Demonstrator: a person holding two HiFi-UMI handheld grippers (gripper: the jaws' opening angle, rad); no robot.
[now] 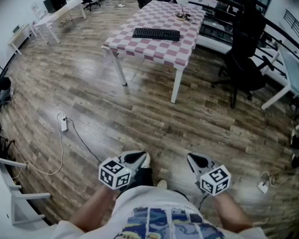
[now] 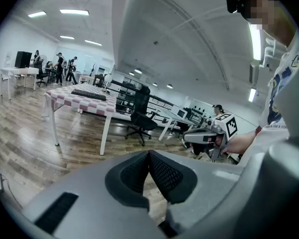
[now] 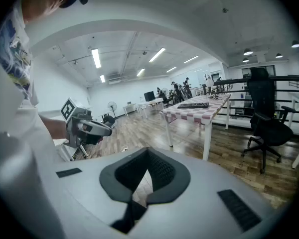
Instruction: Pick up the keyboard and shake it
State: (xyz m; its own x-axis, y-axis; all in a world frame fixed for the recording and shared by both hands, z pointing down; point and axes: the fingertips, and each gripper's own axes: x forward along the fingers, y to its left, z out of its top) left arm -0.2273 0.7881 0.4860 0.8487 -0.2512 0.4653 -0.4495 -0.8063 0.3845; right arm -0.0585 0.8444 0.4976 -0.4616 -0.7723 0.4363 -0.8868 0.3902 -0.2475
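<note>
- The black, flat, rectangular keyboard lay at the upper middle of the head view, on the tabletop and well apart from both grippers.
- It rested on one rectangular table with a pink-and-white checked cloth and slim white legs. A pale rounded object, too small to identify, stood near the table's far end.
- The grey moulded-plastic left gripper sat at the lower middle of the head view. Its black, ribbed rubber pads were pressed together with nothing between them.
- The matching grey right gripper sat just to the right of it. Its textured black pads were likewise clenched on nothing.
- There were two grippers. Each carried one white cube with black square markers, the left cube and the right cube.
- The glossy brown wood-plank floor filled most of the head view.
- One black swivel office chair stood to the right of the table.
- One white power strip with a thin trailing cable lay on the planks at the left.
</note>
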